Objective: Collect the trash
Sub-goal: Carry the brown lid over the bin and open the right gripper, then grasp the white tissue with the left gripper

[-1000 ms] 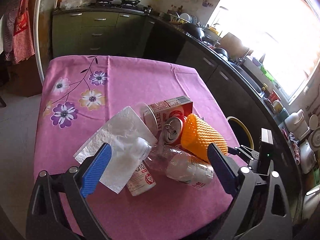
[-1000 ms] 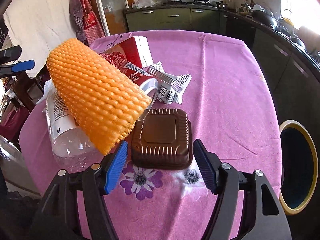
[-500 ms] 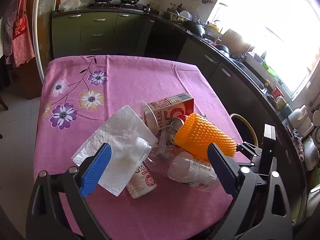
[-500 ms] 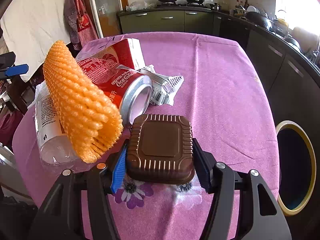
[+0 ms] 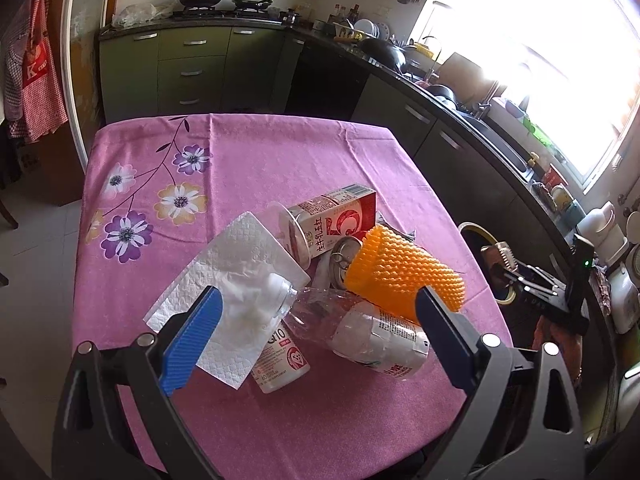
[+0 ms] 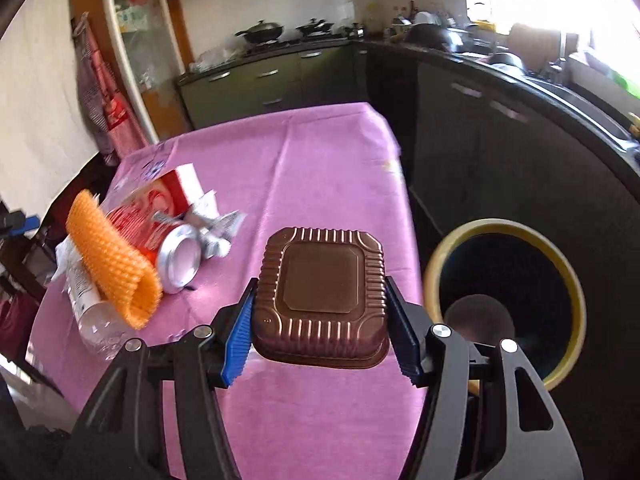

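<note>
My right gripper [image 6: 320,320] is shut on a brown ribbed plastic tray [image 6: 322,288], held upside down above the table's right edge. Right of it, on the floor, stands a yellow-rimmed bin [image 6: 508,300] with a dark inside. In the left wrist view the right gripper [image 5: 504,264] shows with the tray beside the bin [image 5: 476,232]. My left gripper [image 5: 316,332] stands open over the trash pile: a white napkin [image 5: 236,276], a clear bottle [image 5: 368,328], an orange foam net [image 5: 404,272], a soda can [image 5: 342,258], a red-and-white carton [image 5: 336,216].
The pink flowered tablecloth [image 5: 248,152] covers the table. A small white bottle [image 5: 280,356] lies under the napkin and a crumpled foil wrapper [image 6: 212,224] behind the can. Dark kitchen counters [image 6: 520,92] run along the right, green cabinets [image 5: 188,68] at the back.
The right gripper closed on the brown tray, lifted it off the table and carried it to the right toward the bin. The foam net shifted. The left gripper stayed put.
</note>
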The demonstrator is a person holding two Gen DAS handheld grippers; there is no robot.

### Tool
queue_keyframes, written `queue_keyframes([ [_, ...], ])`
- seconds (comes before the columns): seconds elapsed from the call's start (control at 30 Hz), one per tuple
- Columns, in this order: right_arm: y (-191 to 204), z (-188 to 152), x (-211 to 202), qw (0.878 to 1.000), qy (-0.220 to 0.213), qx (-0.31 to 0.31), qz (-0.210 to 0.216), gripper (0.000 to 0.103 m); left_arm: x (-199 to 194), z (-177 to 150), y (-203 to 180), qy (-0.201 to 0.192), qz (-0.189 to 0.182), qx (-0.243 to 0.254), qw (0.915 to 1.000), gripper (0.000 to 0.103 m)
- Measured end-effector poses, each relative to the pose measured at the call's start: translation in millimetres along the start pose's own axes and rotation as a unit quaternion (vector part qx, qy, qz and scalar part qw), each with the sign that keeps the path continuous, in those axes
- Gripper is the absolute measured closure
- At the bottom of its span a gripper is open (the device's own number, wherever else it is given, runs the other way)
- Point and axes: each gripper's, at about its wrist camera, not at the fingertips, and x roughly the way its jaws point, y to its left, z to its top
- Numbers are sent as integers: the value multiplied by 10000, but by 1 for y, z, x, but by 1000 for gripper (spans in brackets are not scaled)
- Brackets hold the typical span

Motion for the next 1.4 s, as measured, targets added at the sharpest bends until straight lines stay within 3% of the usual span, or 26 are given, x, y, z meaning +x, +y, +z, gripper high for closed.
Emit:
queue_keyframes([
  [0.1,-52,9,-3,9973,-63,513,-523,44,2,0,-1,39,-5,-3,10000,11],
  [0.23,-116,10,24,9875,348,985,-1178,44,4,-1,-4,84,9,32,10000,10],
  [0.43,-172,-1,67,9731,811,1383,-1657,43,3,4,1,81,170,-23,9998,10],
  [0.5,-184,-3,79,9693,974,1458,-1725,39,3,6,2,98,231,-17,9997,10],
  [0.57,-194,-7,86,9654,1057,1518,-1836,25,4,8,4,123,274,-15,9995,10],
  [0.83,-192,-17,70,9671,817,1463,-1913,25,15,19,25,318,362,-176,9987,10],
  [1.13,-169,-15,67,9730,695,1363,-1731,25,39,17,91,679,495,-696,9940,7],
  [1.3,-153,-12,68,9761,700,1234,-1644,25,53,3,111,959,19,-1069,9896,8],
  [1.4,-146,-9,70,9775,694,1177,-1606,25,56,-2,113,1002,-188,-1161,9880,16],
])
